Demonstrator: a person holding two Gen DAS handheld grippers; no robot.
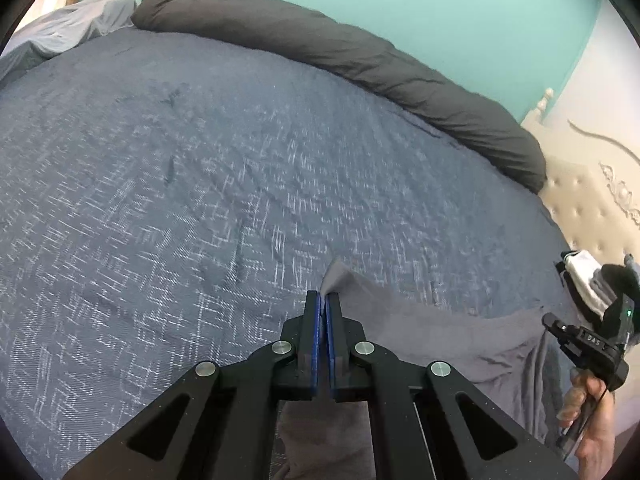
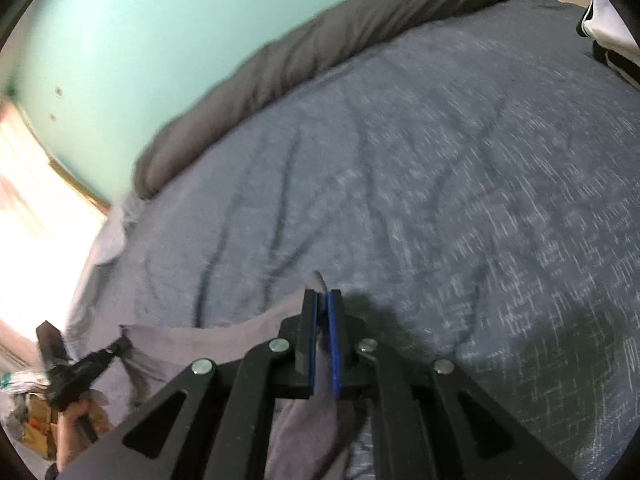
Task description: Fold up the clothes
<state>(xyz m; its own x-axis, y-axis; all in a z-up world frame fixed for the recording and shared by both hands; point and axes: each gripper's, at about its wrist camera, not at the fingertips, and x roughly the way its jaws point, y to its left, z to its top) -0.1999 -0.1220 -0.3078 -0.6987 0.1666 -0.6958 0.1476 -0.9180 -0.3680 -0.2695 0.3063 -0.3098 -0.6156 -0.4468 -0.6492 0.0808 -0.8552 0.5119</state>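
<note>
Grey cloth point(image 1: 420, 332) is pinched tight by the left claw point(image 1: 322, 300) and right claw point(image 2: 322, 298), near on the blue bed point(image 1: 200, 180).

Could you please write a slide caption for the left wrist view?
Left hand-held gripper pinches a grey garment over a blue bedspread.

Soft daylight, fisheye-warped edges (right view blurred)
</note>
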